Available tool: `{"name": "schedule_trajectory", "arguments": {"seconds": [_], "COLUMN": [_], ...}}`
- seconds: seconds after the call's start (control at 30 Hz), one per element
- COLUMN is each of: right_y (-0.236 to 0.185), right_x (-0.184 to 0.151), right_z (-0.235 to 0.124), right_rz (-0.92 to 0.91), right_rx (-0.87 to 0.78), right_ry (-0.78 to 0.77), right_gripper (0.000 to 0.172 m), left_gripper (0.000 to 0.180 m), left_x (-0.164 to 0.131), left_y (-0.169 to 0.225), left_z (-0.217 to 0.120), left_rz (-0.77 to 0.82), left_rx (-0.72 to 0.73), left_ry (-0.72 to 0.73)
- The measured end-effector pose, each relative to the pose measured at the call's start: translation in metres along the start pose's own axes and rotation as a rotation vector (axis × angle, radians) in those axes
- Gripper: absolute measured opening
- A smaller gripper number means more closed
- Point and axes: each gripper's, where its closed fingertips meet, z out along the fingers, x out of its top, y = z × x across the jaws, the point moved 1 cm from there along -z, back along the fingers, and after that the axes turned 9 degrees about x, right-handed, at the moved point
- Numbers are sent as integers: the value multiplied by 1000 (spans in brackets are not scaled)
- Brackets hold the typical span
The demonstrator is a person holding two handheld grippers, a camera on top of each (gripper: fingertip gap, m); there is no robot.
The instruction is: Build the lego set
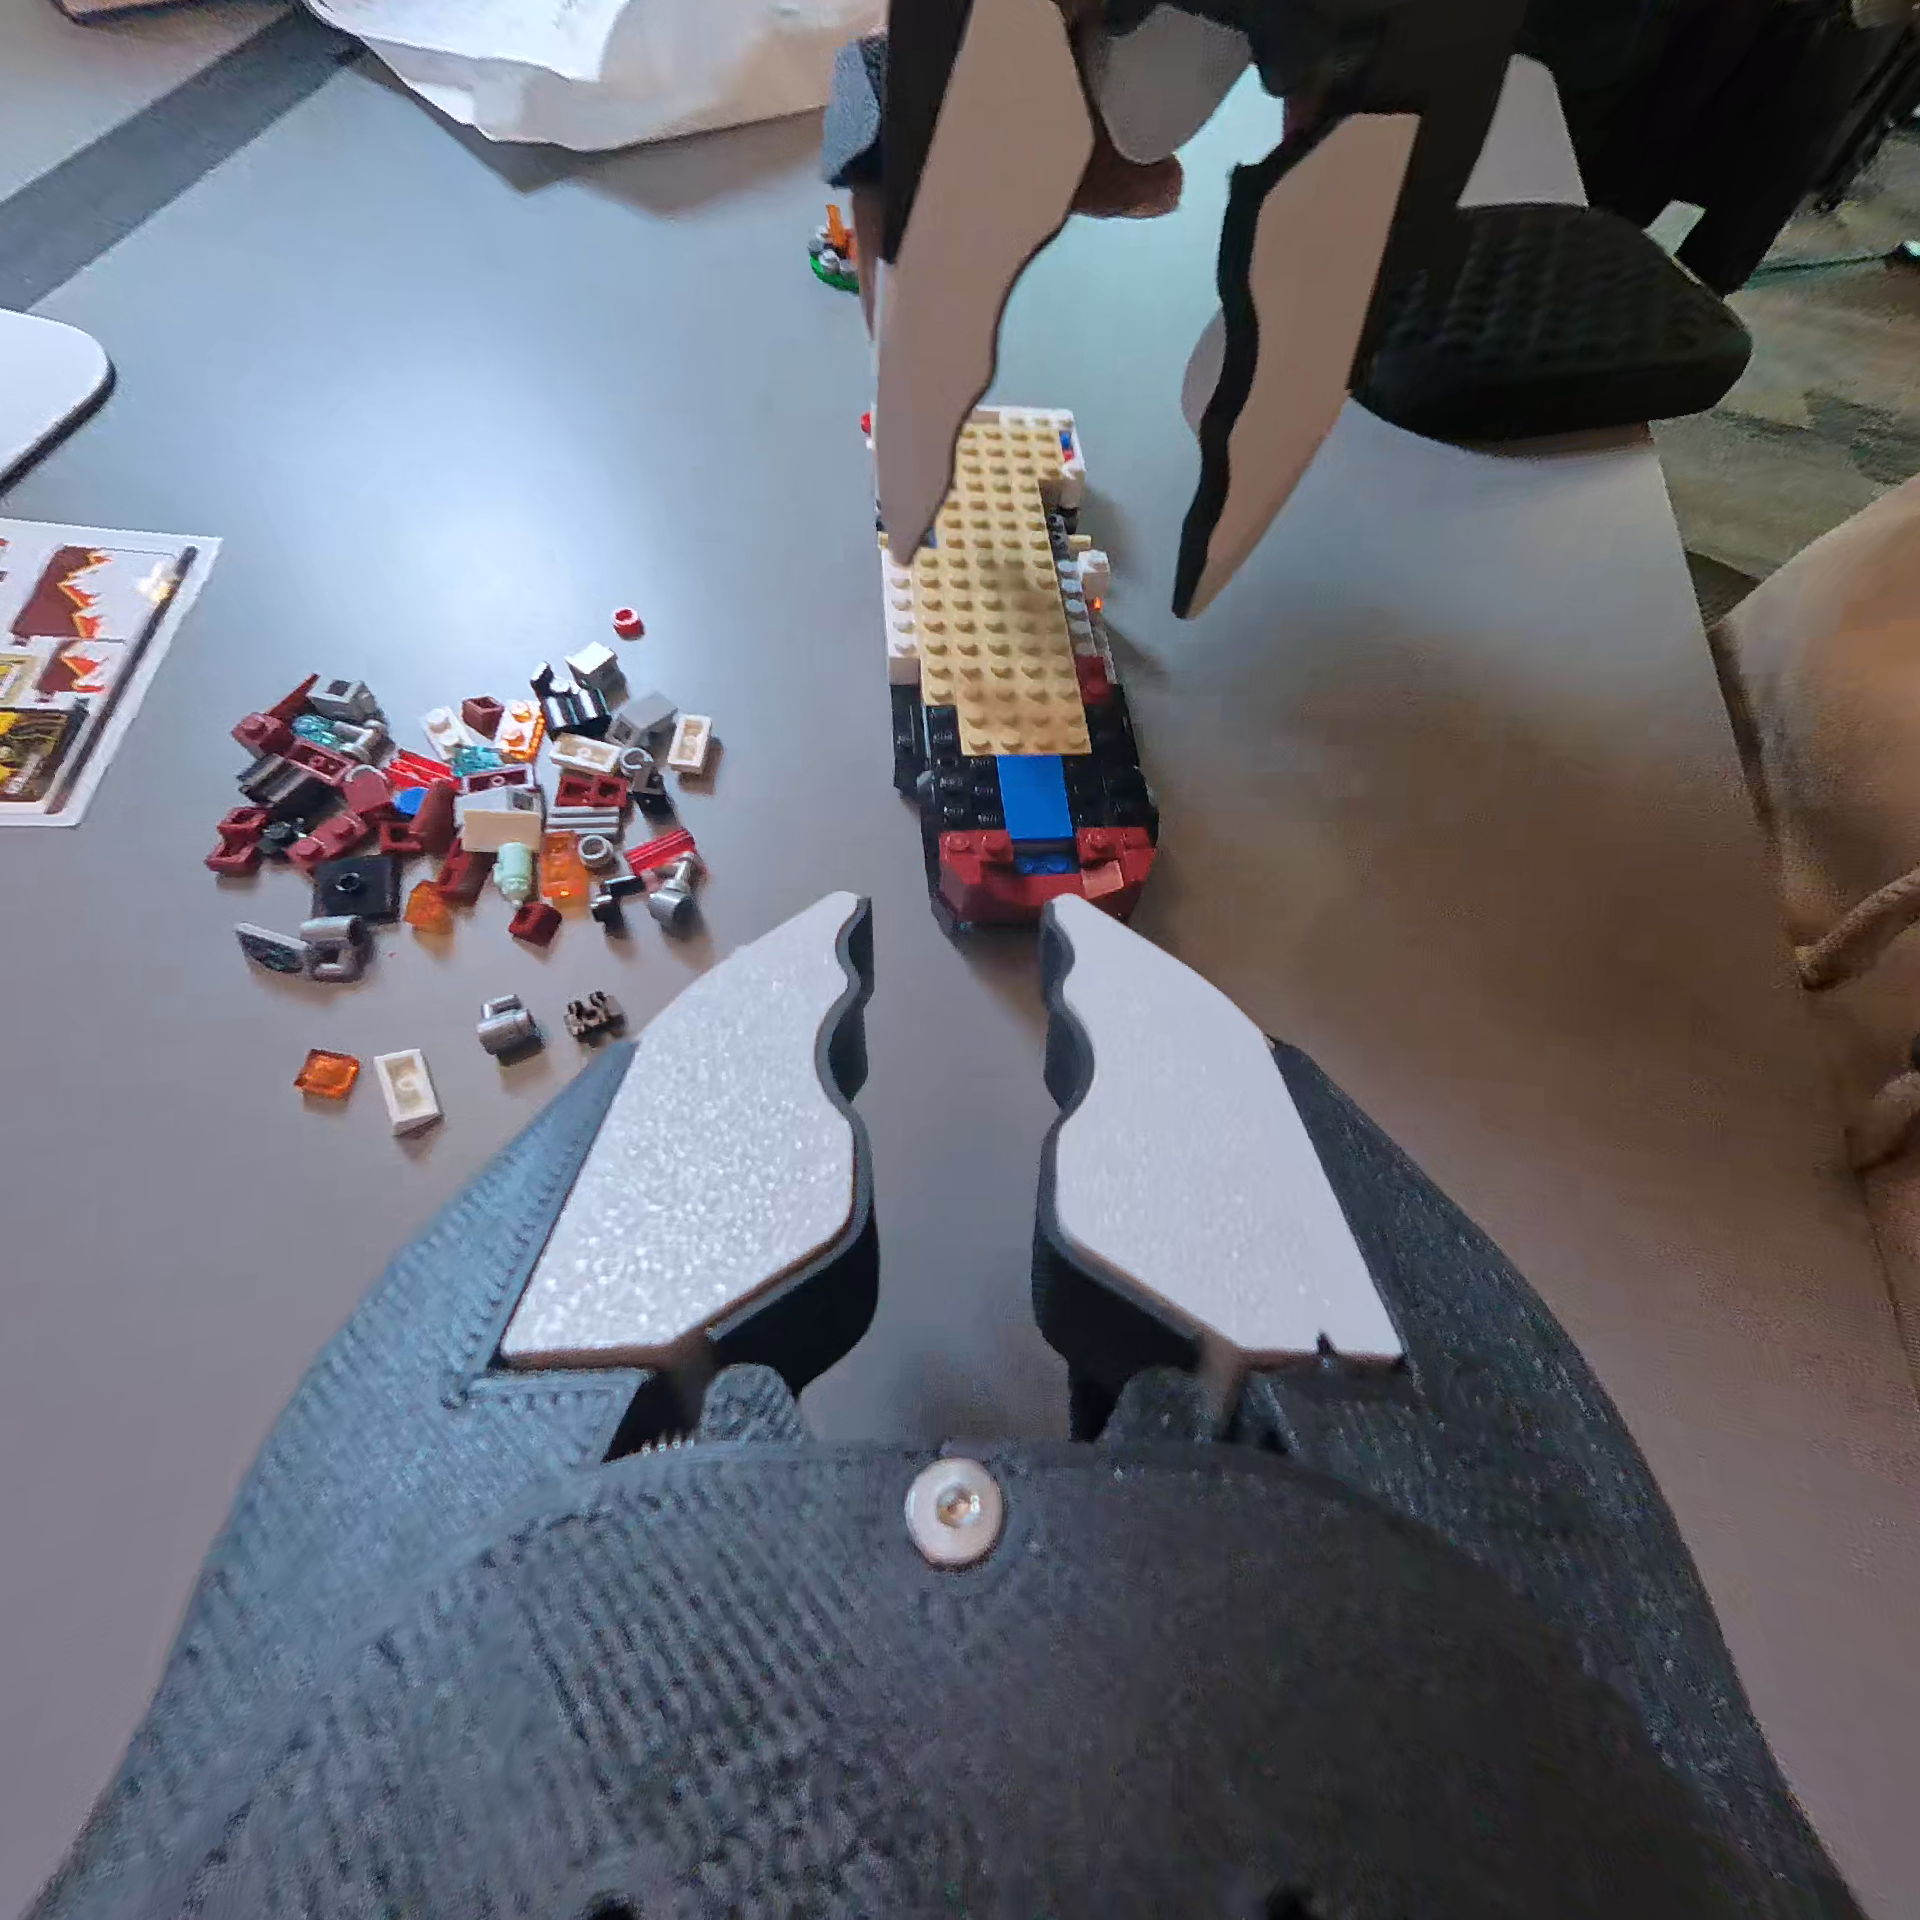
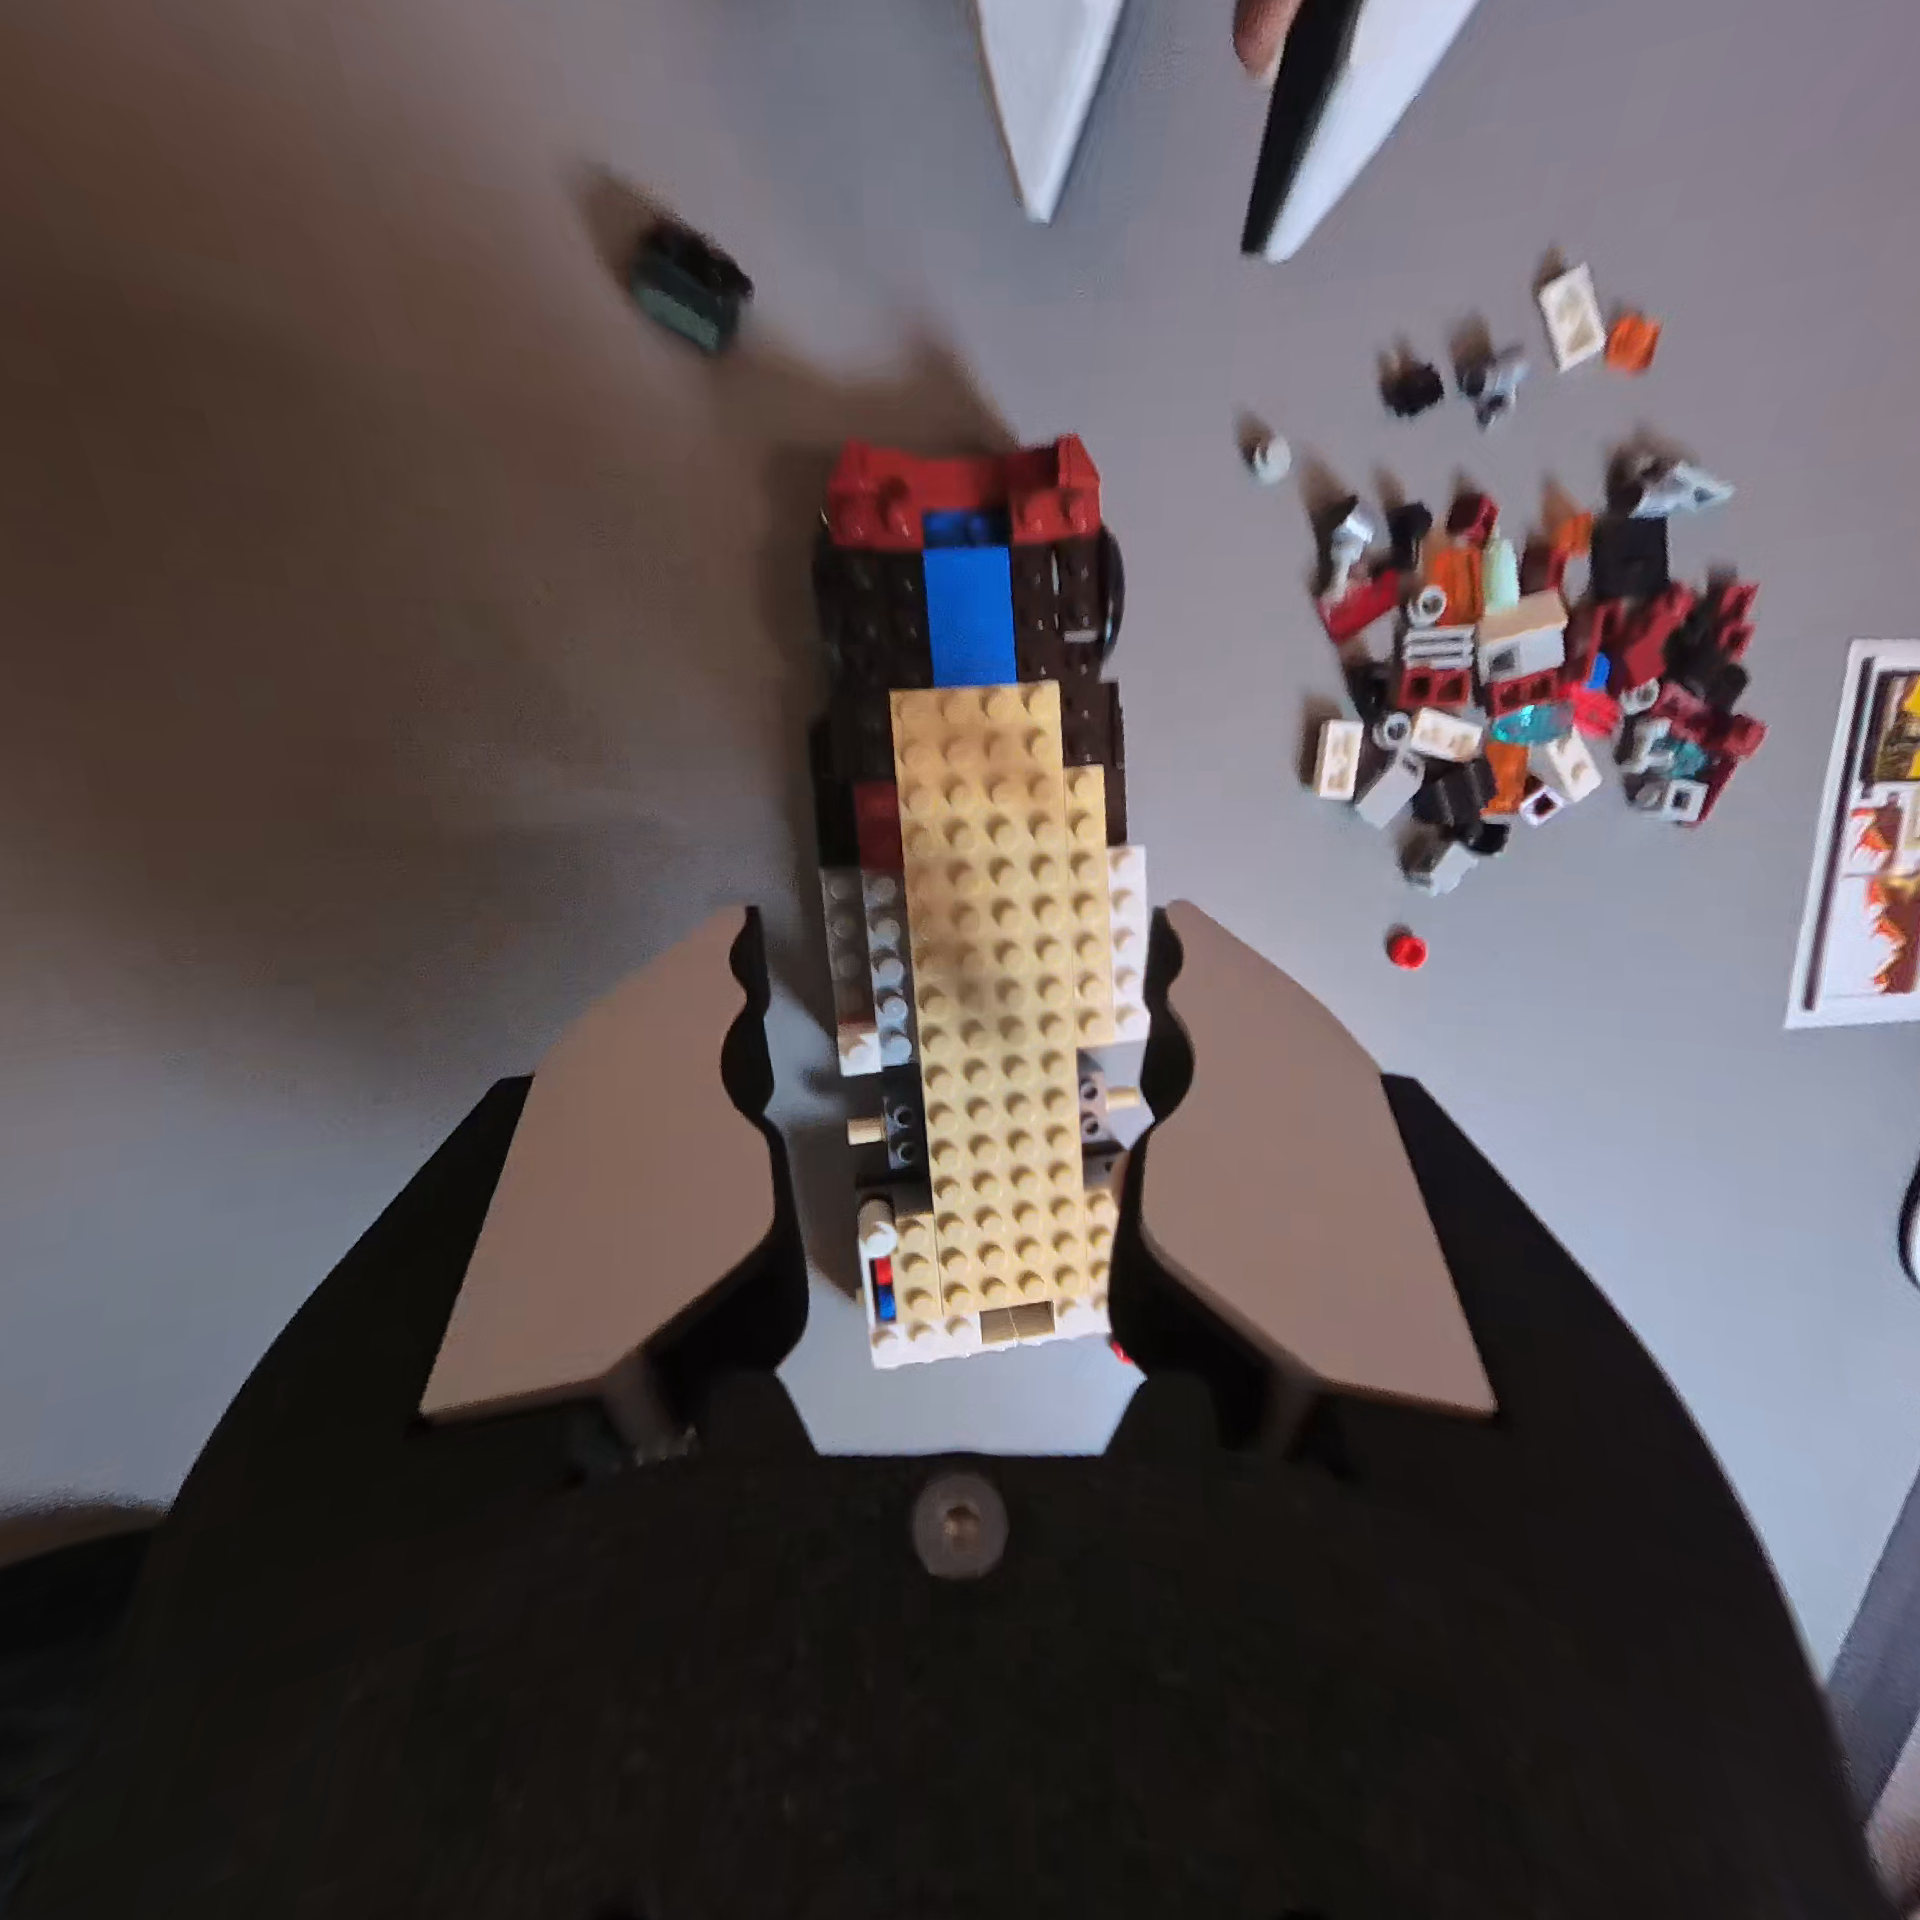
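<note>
Long brick-built model [image 2: 997, 935] lying flat on the grey worktop [image 1: 520, 436], near the edge that borders the black chair seat [image 1: 1548, 322]: tan studded plate [image 1: 1003, 623] on top, blue tile [image 1: 1034, 795] and dark red bricks [image 1: 1039, 873] at one end, white and grey bricks along its sides.

Right gripper [image 2: 958, 935] poised over the tan end of the model with jaws wide, one finger on either side; a gap of worktop showing between the left finger [image 2: 644, 1143] and the model, the other finger [image 2: 1278, 1143] close beside the white side bricks, contact not discernible. Nothing gripped.

Left gripper [image 1: 956, 914] just short of the dark red end, jaws narrowly parted with bare worktop between the pads, holding nothing.

Beside the model, a loose pile of small bricks [image 1: 468, 800] in dark red, white, grey, black and orange, with a single small red round piece [image 1: 627, 621] apart from it. Beyond the pile, toward the worktop edge, a sticker sheet [image 1: 94, 675]. A lone dark brick [image 2: 691, 286] on the other side of the model. Crumpled white paper [image 1: 540, 73] at the far edge.
</note>
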Motion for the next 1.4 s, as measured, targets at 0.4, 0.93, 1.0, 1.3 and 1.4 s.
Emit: {"name": "schedule_trajectory", "arguments": {"seconds": [0.4,0.93,1.0,1.3,1.4], "right_y": [19,-5,-16,-53,-61], "right_x": [-20,-8,4,75,87], "right_z": [9,-25,-27,-10,-6], "right_rz": [-381,-40,-20,-96,-225], "right_rx": [63,-25,-15,-220,-260], "right_ry": [-383,107,206,516,502], "right_gripper": [57,55,51,27,26], "left_gripper": [39,23,16,16,16], "left_x": [-26,-46,-44,-9,2], "left_y": [28,68,68,74,79], "left_z": [17,3,6,4,-1], "left_rz": [137,360,377,278,204], "left_rx": [-66,-237,-210,-201,-253], "left_ry": [-148,-255,-254,-101,-46]}}
